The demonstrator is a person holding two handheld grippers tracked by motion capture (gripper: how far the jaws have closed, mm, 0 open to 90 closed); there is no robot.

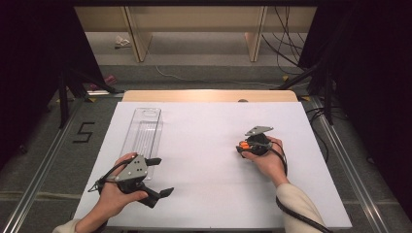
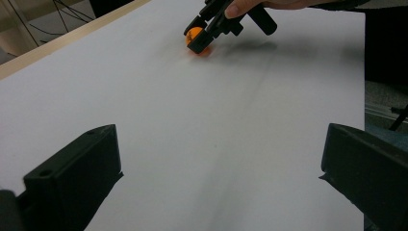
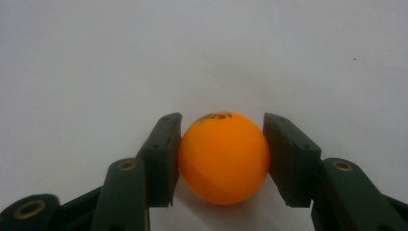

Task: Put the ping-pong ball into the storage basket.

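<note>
Orange ball (image 3: 223,158) on the white table sheet (image 1: 214,145), right of centre, clamped squarely between both pads of the right gripper (image 3: 220,161), resting on or just above the sheet; dark print near its top, too blurred to read. Left gripper (image 1: 158,177) well apart at the near left, jaws spread wide with nothing between them, just beside the near end of a clear plastic tray (image 1: 143,131), apparently without contents. Black "5" (image 1: 83,132) marked on the floor left of the table.
</note>
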